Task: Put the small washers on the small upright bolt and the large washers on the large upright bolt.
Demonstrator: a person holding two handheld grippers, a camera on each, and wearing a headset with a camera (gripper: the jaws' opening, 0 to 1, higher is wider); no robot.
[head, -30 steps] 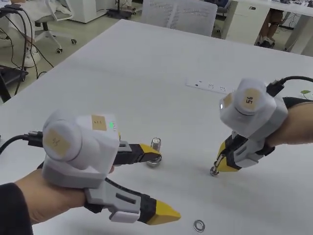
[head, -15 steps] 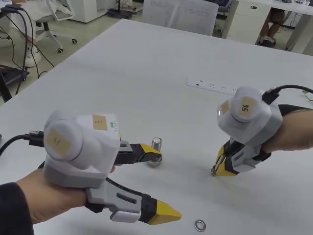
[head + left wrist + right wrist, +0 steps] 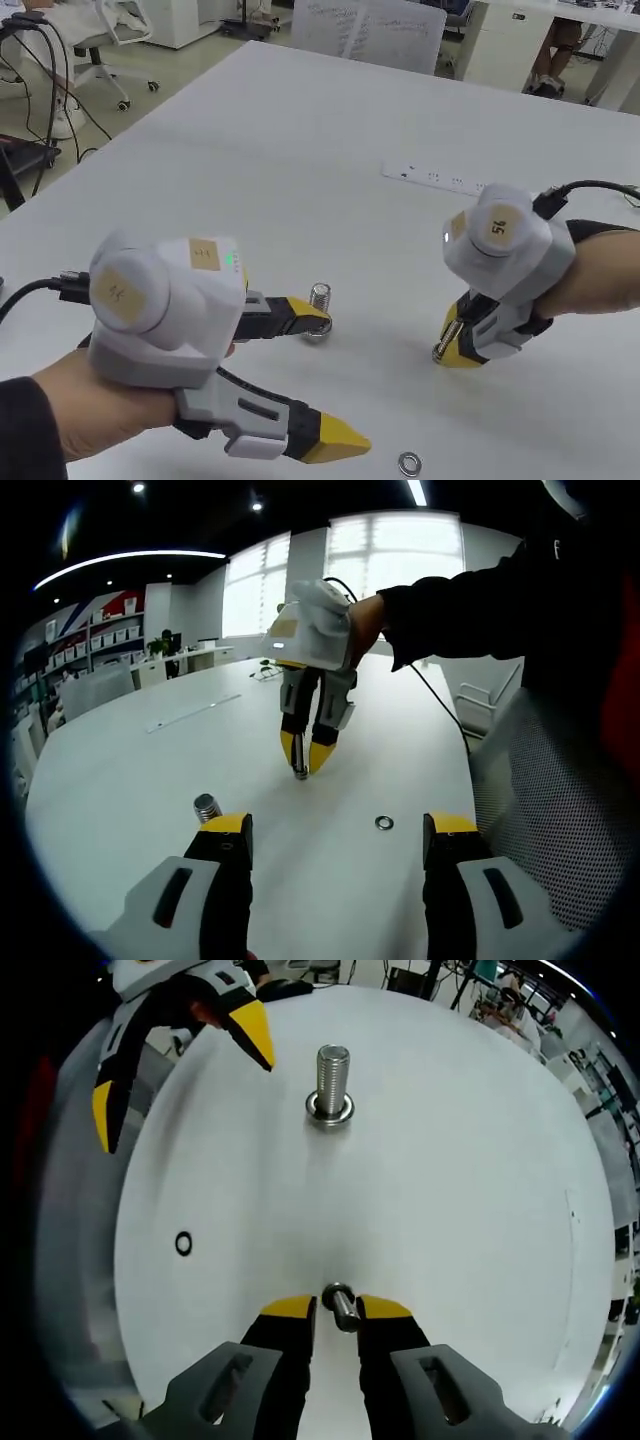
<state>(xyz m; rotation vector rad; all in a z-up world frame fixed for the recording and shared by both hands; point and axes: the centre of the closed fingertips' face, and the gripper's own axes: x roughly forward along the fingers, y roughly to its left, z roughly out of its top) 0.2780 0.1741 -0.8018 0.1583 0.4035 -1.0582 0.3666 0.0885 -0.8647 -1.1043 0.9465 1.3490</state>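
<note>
At a white workbench in an open office, we hold the right gripper (image 3: 458, 350) low over the table (image 3: 300, 150). Its jaws are drawn nearly together around the small bolt (image 3: 340, 1307), which leans rather than standing straight. They appear to pinch it, though we cannot be sure of firm contact. Our left gripper (image 3: 340, 376) is spread wide and carries nothing, with one yellow tip just beside the large bolt (image 3: 319, 296), which stands upright.

By our reading, the job has barely started. A ring (image 3: 330, 1112) sits around the large bolt's foot, but we cannot tell whether it is a threaded washer or part of the bolt. One loose washer (image 3: 408, 463) lies flat on the table nearer us, apart from both bolts, and its size class is not clear to us. The small bolt carries no washer that we can see and probably needs setting straight first.

The tabletop is smooth, matte and pale, with a power strip (image 3: 430, 178) lying farther back. Beyond it are an office chair (image 3: 90, 40), bright windows (image 3: 390, 550) and ceiling lights (image 3: 415, 490).
</note>
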